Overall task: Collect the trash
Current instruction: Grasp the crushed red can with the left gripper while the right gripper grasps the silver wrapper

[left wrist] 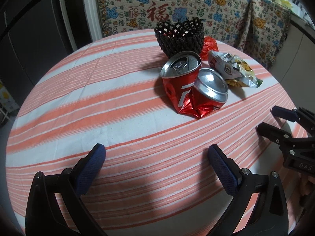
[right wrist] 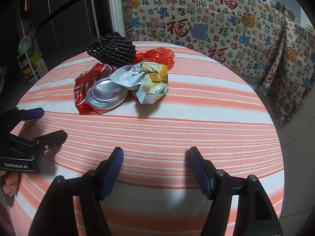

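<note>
trash sits untouched in a heap mid-table: crushed red can (left wrist: 189, 90), snack wrapper (right wrist: 149, 82), red plastic bag (right wrist: 157, 57), black foam net (left wrist: 179, 37). nothing looks collected yet. left gripper (left wrist: 157, 157) and right gripper (right wrist: 155, 157) hang wide, empty. "genrobot.ai" reads on the left one.

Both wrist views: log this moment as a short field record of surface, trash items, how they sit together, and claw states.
surface: striped tablecloth
trash: crushed red can, snack wrapper, red plastic bag, black foam net
arrangement: one cluster at the far side; net and bag behind, can and wrapper in front, wrapper overlapping the can
left claw: open, empty, short of the cluster
right claw: open, empty, short of the cluster
bin: none in view
</note>
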Demonstrator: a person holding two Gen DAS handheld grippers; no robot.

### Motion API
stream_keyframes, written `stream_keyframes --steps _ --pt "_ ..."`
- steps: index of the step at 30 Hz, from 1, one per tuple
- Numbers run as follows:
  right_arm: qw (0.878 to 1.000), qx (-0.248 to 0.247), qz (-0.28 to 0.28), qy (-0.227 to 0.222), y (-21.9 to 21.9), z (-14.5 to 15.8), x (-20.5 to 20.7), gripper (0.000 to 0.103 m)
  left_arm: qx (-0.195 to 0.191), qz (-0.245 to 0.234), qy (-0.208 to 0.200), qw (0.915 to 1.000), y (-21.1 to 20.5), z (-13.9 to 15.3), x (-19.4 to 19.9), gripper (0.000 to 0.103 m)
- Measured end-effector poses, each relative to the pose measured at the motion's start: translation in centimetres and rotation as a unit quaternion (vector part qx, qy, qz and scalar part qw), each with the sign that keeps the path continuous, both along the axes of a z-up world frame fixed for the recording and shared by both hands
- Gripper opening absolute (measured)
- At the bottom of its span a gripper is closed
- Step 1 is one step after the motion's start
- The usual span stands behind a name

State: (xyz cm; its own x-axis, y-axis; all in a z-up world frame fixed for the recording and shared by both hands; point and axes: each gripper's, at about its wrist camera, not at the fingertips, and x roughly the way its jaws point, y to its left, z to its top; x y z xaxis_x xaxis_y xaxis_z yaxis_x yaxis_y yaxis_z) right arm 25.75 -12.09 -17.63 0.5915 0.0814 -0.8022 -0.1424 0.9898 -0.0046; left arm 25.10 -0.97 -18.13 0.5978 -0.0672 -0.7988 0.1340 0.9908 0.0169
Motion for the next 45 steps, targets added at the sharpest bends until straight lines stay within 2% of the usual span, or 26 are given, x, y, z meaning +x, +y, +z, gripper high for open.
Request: stream_keyframes --steps 5,8,10,11,14,15,20,21,22,23,25,27,33,37,39,40,45 --pt "1.0 0.018 0.0 0.0 -0.3 0.0 0.2 0.071 -0.036 -0.013 -0.012 0.9992 0.6 0.8 0.4 0.102" --pt "1.0 0.001 0.001 0.001 0.1 -0.1 0.2 0.072 -0.049 -0.026 -0.03 0.998 0.5 2.2 1.2 0.1" --pt "1.0 -0.011 0.002 0.0 0.4 -0.1 0.1 0.072 -0.065 -0.037 -0.03 0.9968 0.3 3.3 2.2 0.093" --pt "1.0 -0.009 0.002 0.0 0.4 -0.1 0.1 0.072 -0.069 -0.048 -0.03 0.996 -0.1 3.7 2.5 0.093" --pt "1.0 0.0 -0.001 -0.001 0.1 0.0 0.1 0.072 -0.037 -0.078 -0.037 0.9955 -1.9 4.2 3.9 0.09" --pt "1.0 -0.001 -0.001 -0.001 0.1 -0.1 0.1 0.072 -0.024 -0.082 -0.043 0.9954 -2.4 4.2 4.6 0.085" --pt "1.0 -0.003 -0.002 -0.001 0.3 -0.1 0.1 0.072 -0.022 -0.102 -0.039 0.9938 -3.3 3.5 6.7 0.077" --pt "1.0 -0.004 -0.002 -0.001 0.3 -0.1 0.1 0.072 -0.019 -0.107 -0.039 0.9933 -3.5 3.2 6.8 0.071" --pt "1.0 -0.004 -0.002 -0.001 0.3 -0.1 0.1 0.072 -0.018 -0.113 -0.038 0.9927 -3.7 3.1 6.8 0.055" --pt "1.0 -0.004 -0.002 -0.001 0.4 -0.1 0.1 0.072 -0.019 -0.125 -0.031 0.9915 -3.9 2.7 6.8 0.044" --pt "1.0 0.01 -0.003 -0.002 0.2 0.0 0.1 0.071 -0.012 -0.133 -0.046 0.9899 -3.9 2.8 6.4 0.033" --pt "0.999 0.047 -0.006 -0.003 -0.3 0.6 0.2 0.07 -0.013 -0.134 -0.05 0.9896 -3.7 3.1 6.0 0.031" --pt "0.998 0.058 -0.006 -0.031 0.2 4.1 4.4 0.07 -0.036 -0.114 -0.05 0.9916 -2.3 3.4 5.1 0.03" --pt "0.996 0.078 -0.026 0.015 -0.2 2.6 8.8 0.069 -0.045 -0.108 -0.049 0.9919 -1.3 3.8 4.0 0.03" --pt "0.991 0.12 -0.029 0.043 -0.8 1.5 10.3 0.035 -0.046 -0.106 -0.048 0.9922 -0.9 3.8 3.6 0.03" --pt "0.986 0.156 -0.018 0.06 -1.1 1.1 10.6 0.015 -0.046 -0.105 -0.048 0.9923 -0.8 3.8 3.5 0.03" --pt "0.99 0.132 -0.016 0.038 -0.6 2.3 7.5 0.014 -0.055 -0.094 -0.043 0.9931 0.0 4.1 2.2 0.03"
